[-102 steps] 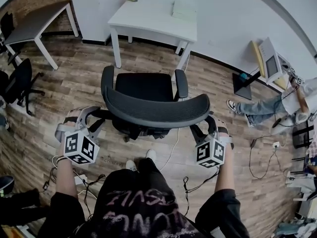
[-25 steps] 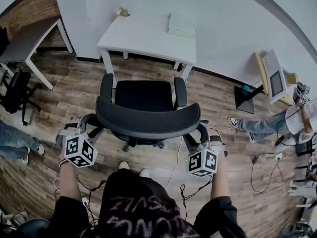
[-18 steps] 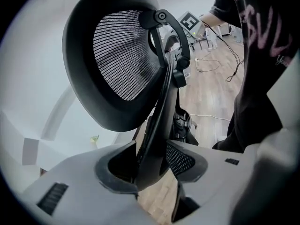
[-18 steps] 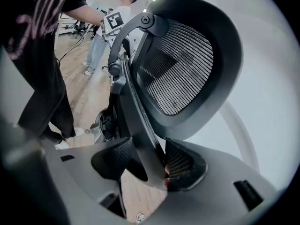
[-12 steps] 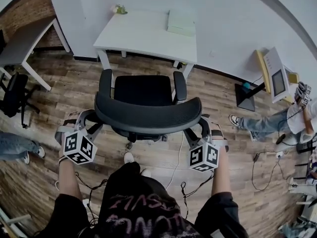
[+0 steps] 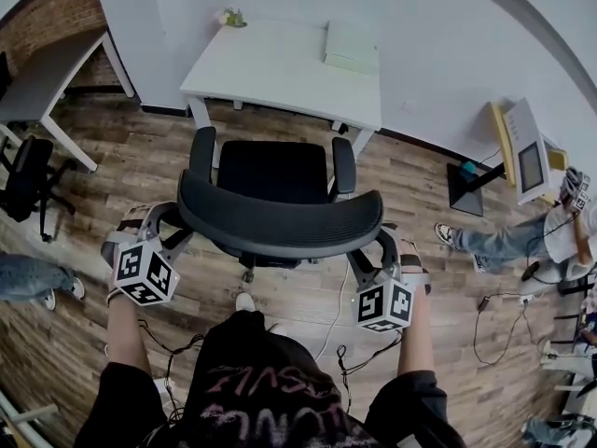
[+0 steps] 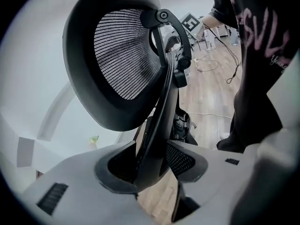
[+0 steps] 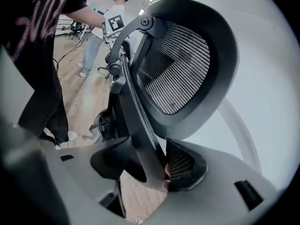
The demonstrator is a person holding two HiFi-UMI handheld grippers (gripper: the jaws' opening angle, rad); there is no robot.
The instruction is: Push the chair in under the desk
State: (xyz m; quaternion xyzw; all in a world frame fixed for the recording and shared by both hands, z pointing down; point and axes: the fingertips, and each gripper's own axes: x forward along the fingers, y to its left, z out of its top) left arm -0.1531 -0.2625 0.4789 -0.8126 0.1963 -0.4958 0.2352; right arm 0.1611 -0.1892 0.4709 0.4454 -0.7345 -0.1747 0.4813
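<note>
The chair (image 6: 280, 217) had rolled nearer the desk (image 6: 280, 63) ahead, not yet under it, its back frame (image 7: 161, 107) pinched in the left gripper (image 7: 150, 165), the right gripper (image 8: 152, 165) having just opened its jaws wide around it.

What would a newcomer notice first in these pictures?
A black mesh chair fills the middle, facing a white desk by the wall. Behind it, the left gripper and right gripper each straddle a strut of its back; the right one's jaws have just been opening.
</note>
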